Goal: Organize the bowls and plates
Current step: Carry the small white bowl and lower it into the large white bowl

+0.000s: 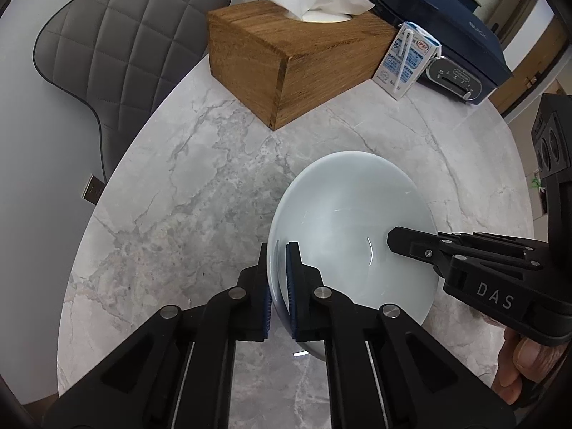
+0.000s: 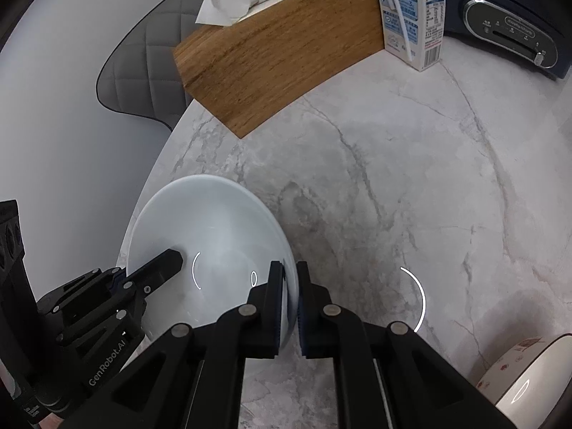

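Note:
A white bowl [image 1: 343,214] is held over the marble table [image 1: 178,214]. My left gripper [image 1: 280,271] is shut on the bowl's left rim, one finger inside and one outside. My right gripper [image 2: 289,293] is shut on the opposite rim of the same bowl [image 2: 214,225]. Each gripper shows in the other's view: the right one [image 1: 411,243] reaches in from the right, the left one [image 2: 168,264] from the left. A second dish with a patterned outside [image 2: 525,368] sits at the lower right of the right wrist view.
A wooden tissue box [image 1: 286,57] stands at the back of the table, a small milk carton [image 1: 404,60] to its right, and a dark blue appliance [image 1: 457,35] behind that. A grey quilted chair [image 1: 118,46] stands beyond the table's left edge.

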Motion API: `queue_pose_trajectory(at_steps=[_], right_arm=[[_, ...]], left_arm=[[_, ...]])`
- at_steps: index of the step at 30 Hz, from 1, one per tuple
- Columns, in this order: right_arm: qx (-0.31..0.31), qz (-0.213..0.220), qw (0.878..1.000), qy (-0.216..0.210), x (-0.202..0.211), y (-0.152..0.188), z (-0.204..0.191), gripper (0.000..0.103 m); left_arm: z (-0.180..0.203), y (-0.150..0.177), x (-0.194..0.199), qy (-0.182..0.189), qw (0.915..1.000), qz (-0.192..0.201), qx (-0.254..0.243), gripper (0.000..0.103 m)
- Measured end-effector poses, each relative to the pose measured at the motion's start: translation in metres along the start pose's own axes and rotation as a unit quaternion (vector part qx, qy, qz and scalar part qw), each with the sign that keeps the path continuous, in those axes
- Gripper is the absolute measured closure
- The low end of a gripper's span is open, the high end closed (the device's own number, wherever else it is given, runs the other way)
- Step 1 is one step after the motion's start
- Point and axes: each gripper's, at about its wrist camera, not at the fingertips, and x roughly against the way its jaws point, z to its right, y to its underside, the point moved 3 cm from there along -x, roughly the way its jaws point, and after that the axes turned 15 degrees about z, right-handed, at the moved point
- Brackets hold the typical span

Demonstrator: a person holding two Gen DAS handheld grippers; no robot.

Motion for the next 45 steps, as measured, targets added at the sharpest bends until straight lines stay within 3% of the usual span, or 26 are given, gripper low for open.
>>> queue_pose_trajectory(at_steps=[11, 15, 25, 32, 45], right_arm=[[-0.008, 0.021, 1.000, -0.002, 0.079, 0.016, 0.001, 0.095], [-0.017, 0.028, 0.999, -0.002, 0.121, 0.044, 0.007, 0.095], [-0.069, 0.032, 0.996, 0.037, 0.192, 0.147, 0.041, 0.095], [-0.090, 0.024, 0.994, 0.057, 0.194, 0.191, 0.054, 0.095], [-0.073, 0.008, 0.993, 0.089, 0.180, 0.220, 0.059, 0.093]], left_arm=[[0.039, 0.008, 0.071, 0.041, 0.9985, 0.022, -0.027, 0.098], [0.064, 0.025, 0.102, 0.066, 0.9966, 0.021, -0.045, 0.098], [0.127, 0.116, 0.147, 0.122, 0.9883, -0.020, -0.089, 0.098], [0.143, 0.161, 0.148, 0.115, 0.9865, -0.034, -0.111, 0.098], [0.147, 0.189, 0.119, 0.093, 0.9838, -0.049, -0.145, 0.092]])
